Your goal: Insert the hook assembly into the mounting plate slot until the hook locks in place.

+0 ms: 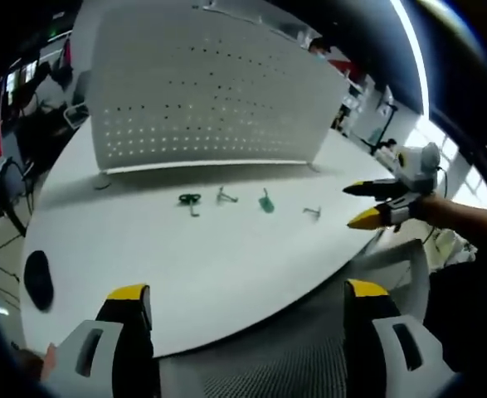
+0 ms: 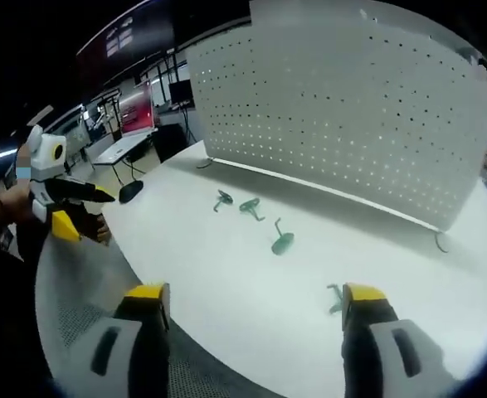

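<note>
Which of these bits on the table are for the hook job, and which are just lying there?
For the job:
four green hooks
perforated panel
left gripper, right gripper

Just lying about:
black mouse
cable

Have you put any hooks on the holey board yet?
Not yet. All four hooks lie loose on the white table, apart from the pegboard. Both grippers, left and right, are open and hold nothing. Picking a hook up and locking it in is all left.
</note>
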A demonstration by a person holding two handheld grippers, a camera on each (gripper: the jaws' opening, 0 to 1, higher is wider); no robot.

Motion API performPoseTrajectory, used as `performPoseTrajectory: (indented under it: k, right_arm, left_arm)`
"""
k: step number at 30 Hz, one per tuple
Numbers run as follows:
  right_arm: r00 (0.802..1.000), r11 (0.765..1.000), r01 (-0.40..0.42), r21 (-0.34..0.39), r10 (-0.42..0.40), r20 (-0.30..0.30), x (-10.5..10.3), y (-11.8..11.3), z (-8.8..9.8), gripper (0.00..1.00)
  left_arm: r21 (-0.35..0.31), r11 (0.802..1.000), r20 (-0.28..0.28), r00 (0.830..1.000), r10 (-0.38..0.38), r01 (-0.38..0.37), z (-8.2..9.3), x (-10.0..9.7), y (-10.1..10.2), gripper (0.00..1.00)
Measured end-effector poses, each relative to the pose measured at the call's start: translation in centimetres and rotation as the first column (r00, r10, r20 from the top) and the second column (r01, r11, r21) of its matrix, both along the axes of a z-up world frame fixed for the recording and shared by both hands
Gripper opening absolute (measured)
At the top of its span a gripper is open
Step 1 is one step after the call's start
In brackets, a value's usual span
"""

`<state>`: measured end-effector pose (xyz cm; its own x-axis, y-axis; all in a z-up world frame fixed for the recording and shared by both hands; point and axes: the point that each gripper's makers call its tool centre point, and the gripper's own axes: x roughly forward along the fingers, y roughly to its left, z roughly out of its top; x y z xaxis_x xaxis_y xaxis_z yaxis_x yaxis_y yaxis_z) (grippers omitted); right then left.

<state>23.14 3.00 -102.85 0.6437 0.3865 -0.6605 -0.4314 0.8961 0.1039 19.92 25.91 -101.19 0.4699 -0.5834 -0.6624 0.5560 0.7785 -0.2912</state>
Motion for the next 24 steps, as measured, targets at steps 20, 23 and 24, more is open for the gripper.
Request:
performPoseTrajectory:
  k: [20,23,24]
  right_arm:
    - [0.998,0.997,-0.01,0.081,0.014,-0.056,6.9,2.2,-3.8,0.54]
    - [0.998,0.997,-0.003,0.082,0.008,-0.056,7.8,2.4,-4.1,0.52]
    - [0.998,0.997,-0.003,0.083,0.007,-0.059,8.1,2.4,-4.3,0.5]
  left_arm:
    - [0.014,1.0,-0.016,1.0,0.006,-0.006,-0.6,-0.7,0.1,0.97]
    - [0.016,1.0,-0.034,0.999,0.0,0.0,-1.0,-0.9,0.0,0.97]
    - [0.016,1.0,-0.038,0.999,-0.003,0.004,-1.0,-1.0,0.0,0.98]
